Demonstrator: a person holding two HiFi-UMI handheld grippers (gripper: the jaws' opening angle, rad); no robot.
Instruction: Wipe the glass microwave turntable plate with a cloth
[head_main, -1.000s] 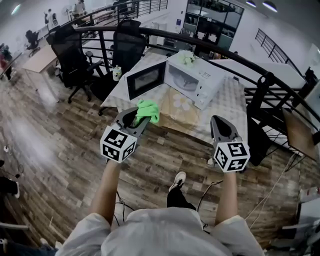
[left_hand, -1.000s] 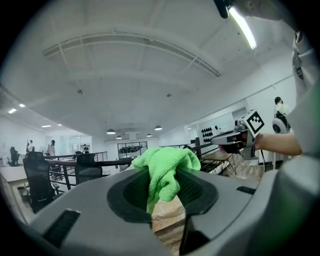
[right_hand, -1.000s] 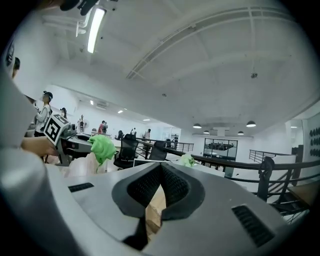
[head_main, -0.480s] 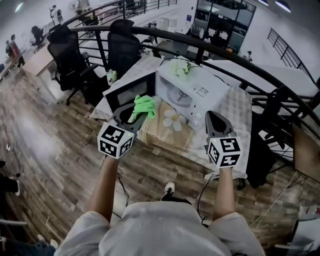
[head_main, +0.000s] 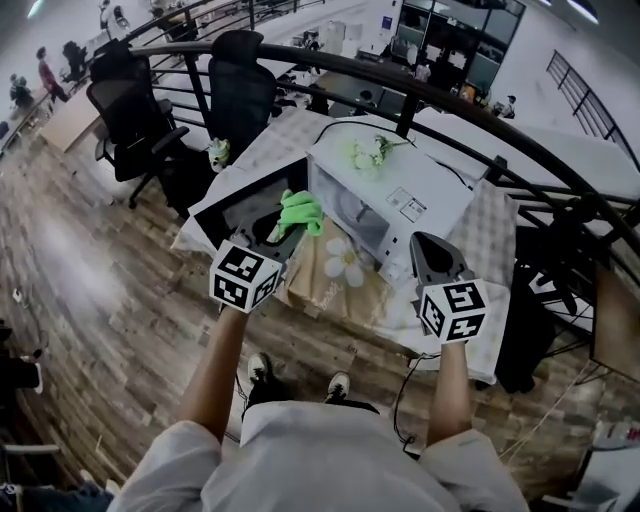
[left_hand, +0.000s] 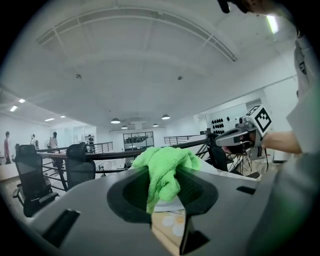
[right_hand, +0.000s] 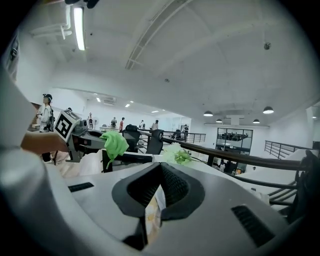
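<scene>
Closer now, the white open-door microwave (head_main: 390, 195) sits mid-frame. Left gripper (head_main: 284, 232) clamps a crumpled, fluffy bright-green cloth (head_main: 300, 212); right gripper (head_main: 428, 244) jaws together, empty.

We see the cloth (head_main: 300, 211), a bright green, fuzzy microfibre one, bunched into a crumpled wad. It is pinched between the jaws of the left gripper (head_main: 284, 229). Most of it bulges up past the jaw tips, and one fold droops between them. It is held in the air, just before the open microwave (head_main: 400, 200).
</scene>
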